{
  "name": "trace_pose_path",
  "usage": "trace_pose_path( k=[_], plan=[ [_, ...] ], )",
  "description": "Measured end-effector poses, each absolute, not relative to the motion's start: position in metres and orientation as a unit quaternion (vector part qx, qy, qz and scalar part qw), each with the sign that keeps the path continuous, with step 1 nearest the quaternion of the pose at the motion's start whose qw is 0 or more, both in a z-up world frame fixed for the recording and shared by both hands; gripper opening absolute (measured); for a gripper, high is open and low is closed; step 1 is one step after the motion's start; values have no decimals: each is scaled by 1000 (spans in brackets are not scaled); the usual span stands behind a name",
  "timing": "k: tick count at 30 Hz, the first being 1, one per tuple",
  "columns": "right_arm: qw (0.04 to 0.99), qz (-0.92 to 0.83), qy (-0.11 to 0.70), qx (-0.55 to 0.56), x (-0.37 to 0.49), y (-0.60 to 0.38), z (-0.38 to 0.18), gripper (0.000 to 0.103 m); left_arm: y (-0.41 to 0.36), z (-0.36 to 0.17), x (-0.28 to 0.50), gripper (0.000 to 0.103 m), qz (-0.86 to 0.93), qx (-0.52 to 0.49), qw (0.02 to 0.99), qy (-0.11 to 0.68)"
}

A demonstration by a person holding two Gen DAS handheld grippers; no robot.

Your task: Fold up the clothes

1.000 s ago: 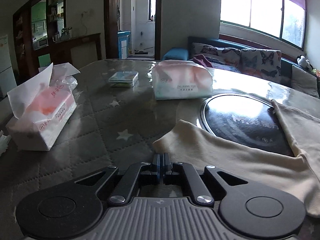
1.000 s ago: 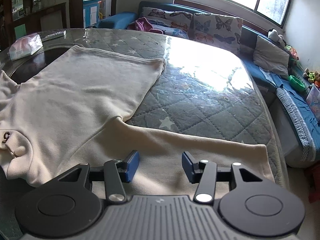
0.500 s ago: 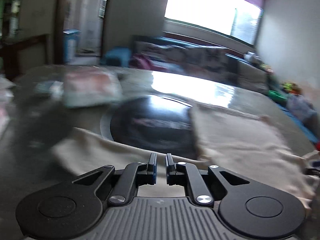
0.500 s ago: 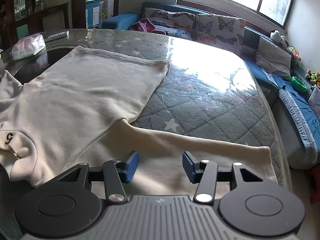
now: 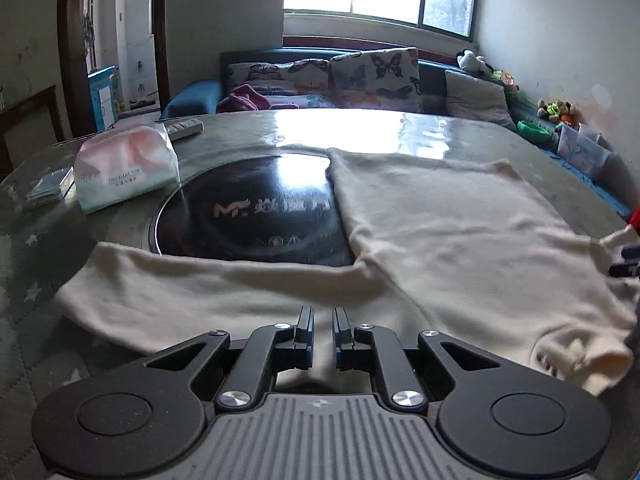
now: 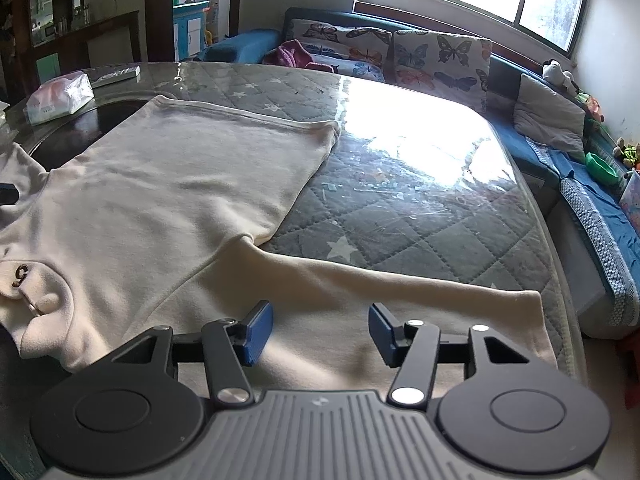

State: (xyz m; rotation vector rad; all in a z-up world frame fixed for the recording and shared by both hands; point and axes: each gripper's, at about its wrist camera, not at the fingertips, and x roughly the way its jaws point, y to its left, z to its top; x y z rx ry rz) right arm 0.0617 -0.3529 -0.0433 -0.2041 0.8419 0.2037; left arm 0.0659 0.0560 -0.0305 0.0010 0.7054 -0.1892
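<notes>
A cream long-sleeved sweater (image 5: 460, 236) lies spread flat on the quilted table, also in the right wrist view (image 6: 168, 192). Its collar (image 6: 36, 304) faces the near edge. My left gripper (image 5: 322, 318) hovers over the left sleeve (image 5: 224, 292), jaws parted by a narrow gap, holding nothing. My right gripper (image 6: 320, 320) is wide open just above the right sleeve (image 6: 380, 300), holding nothing.
A black round hob (image 5: 248, 216) is set in the table, partly under the sweater. A tissue pack (image 5: 124, 168), a small box (image 5: 50, 186) and a remote (image 5: 184, 126) lie at the far left. A sofa with butterfly cushions (image 6: 400, 56) stands behind the table.
My left gripper swung right from the sleeve cuff toward the sweater's body and its jaws parted slightly. My right gripper stayed open and crept forward over the right sleeve.
</notes>
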Motion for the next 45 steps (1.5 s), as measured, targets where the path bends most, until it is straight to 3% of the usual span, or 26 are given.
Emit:
trace_pose_path(
  k=[14, 19, 22, 45],
  plan=[
    [907, 94, 404, -77, 63, -360, -46, 55, 20, -43, 121, 11, -119, -29, 924, 362],
    [910, 82, 399, -76, 58, -364, -43, 55, 22, -41, 113, 11, -118, -19, 926, 357],
    [912, 87, 395, -72, 50, -365, -41, 56, 17, -38, 105, 20, -125, -1, 930, 347],
    [892, 248, 352, -137, 21, -252, -21, 56, 51, -41, 19, 23, -117, 28, 935, 335]
  ],
)
